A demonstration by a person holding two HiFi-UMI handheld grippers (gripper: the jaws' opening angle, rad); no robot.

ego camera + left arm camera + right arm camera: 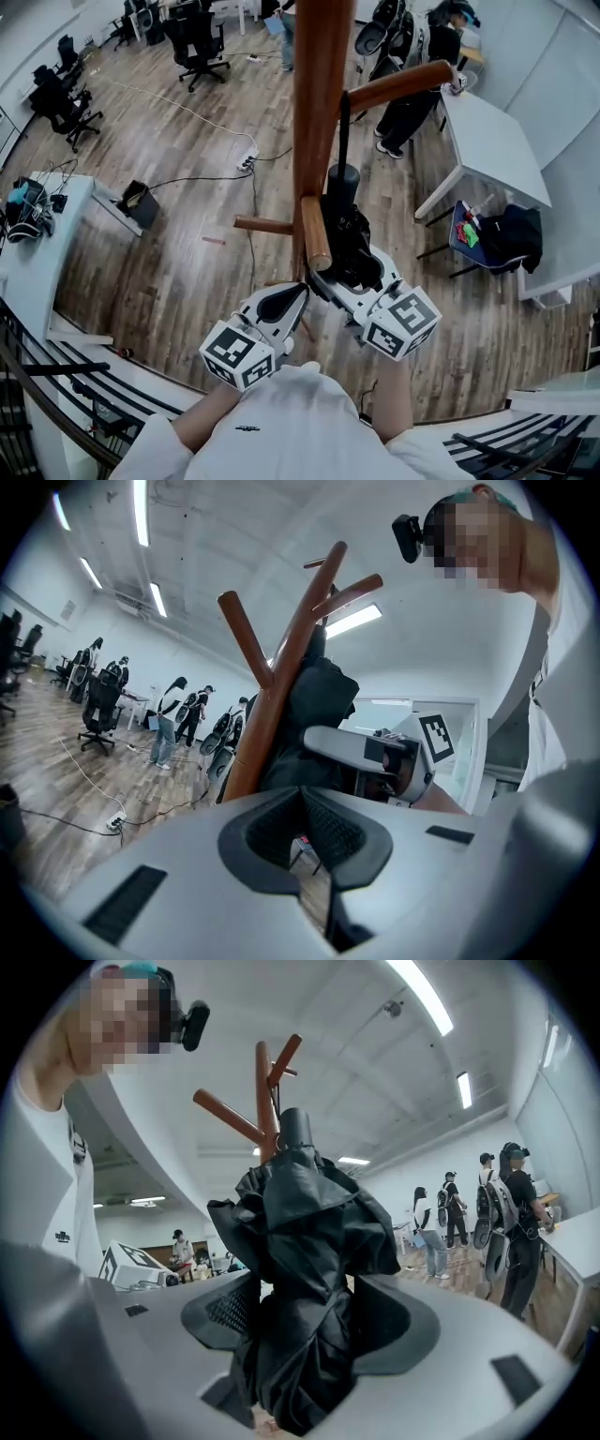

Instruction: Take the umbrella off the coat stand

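- Head view: the umbrella (345,220) hangs against the right side of the coat stand (319,94). Your right tongs (352,270) reach around it, and your left tongs (296,292) sit just left of the pole.
- Left gripper view: your left tongs are clenched on nothing.
- Right gripper view: your right tongs are released, spread wide, with the folded umbrella between them.

The coat stand (319,94) is cut off by the head view's top edge (its foot hidden too).
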